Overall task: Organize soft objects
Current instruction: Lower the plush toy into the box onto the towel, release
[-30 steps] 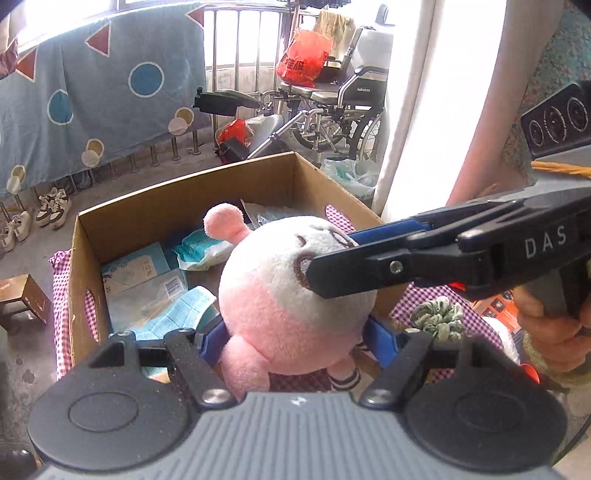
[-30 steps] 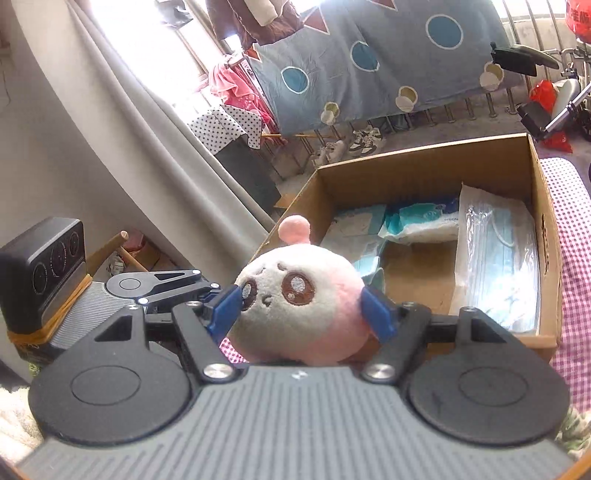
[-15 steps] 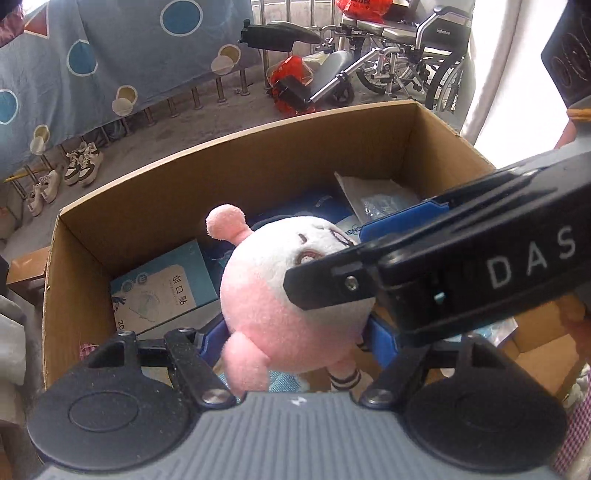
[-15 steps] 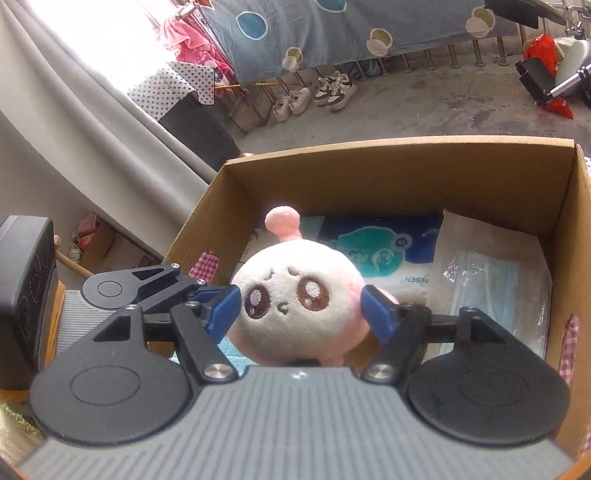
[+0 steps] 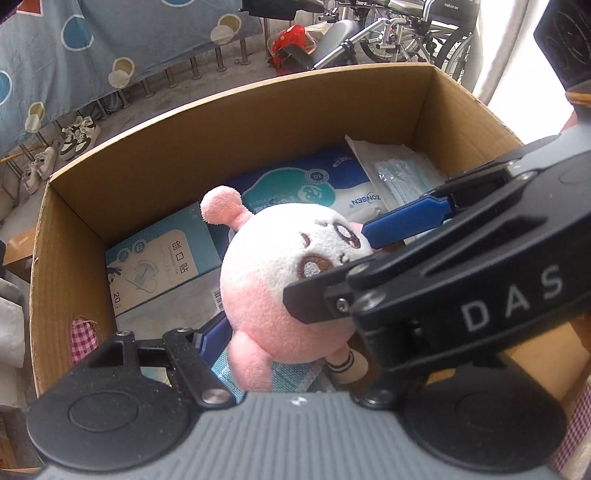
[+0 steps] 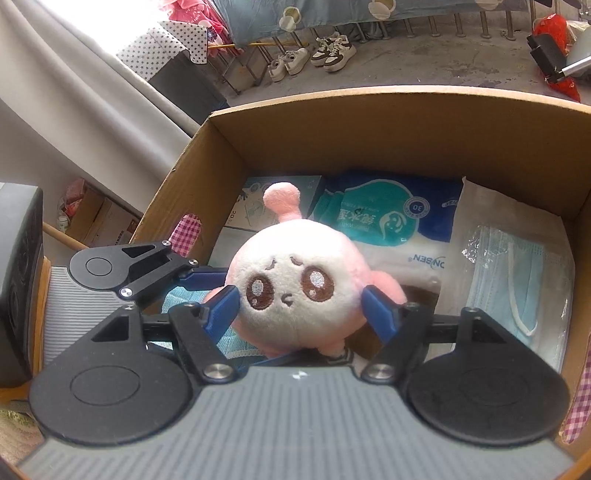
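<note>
Both claws clamp pink plush toy (image 6: 295, 291) above cardboard box (image 6: 369, 122). Risk: uneven release tips toy onto face masks (image 6: 517, 288).

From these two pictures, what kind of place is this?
Probably a home balcony or porch used for drying and storage. A patterned sheet hangs over a rail, shoes sit on the concrete floor, and a wheelchair is parked behind the cardboard box.
</note>
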Demonstrator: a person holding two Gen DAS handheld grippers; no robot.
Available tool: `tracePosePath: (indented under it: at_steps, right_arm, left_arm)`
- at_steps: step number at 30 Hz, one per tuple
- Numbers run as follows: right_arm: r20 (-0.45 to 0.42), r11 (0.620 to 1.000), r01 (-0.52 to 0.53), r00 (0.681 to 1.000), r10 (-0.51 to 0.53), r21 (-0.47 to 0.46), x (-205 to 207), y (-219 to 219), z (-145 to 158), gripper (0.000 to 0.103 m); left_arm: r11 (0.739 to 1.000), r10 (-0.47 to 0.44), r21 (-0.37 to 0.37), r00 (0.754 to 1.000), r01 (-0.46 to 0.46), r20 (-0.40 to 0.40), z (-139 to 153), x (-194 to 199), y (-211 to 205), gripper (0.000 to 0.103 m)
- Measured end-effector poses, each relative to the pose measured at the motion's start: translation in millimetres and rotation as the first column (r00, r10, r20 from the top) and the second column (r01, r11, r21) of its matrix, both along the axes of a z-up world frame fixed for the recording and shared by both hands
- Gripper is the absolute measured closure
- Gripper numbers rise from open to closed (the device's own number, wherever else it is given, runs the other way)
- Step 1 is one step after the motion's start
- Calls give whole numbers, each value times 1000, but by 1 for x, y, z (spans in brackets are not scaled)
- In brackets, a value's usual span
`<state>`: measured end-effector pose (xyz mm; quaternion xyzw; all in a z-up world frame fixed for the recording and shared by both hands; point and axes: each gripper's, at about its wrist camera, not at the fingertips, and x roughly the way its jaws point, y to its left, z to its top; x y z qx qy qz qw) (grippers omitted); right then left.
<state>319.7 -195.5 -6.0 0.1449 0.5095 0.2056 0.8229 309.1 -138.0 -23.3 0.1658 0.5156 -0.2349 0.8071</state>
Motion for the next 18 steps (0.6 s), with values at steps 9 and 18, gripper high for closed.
tracePosePath:
  at_steps: [9,18]
  right_arm:
    - [-21,998,57,998,-56,5,0,-2,-8,34]
    - [75,985,117,989,-128,130,-42,-32,43,32]
  left_arm:
    - [999,25,-28,1000,-25,6,10,-9,11,20]
    - [994,61,-94,995,-54,73,53,-39,37,14]
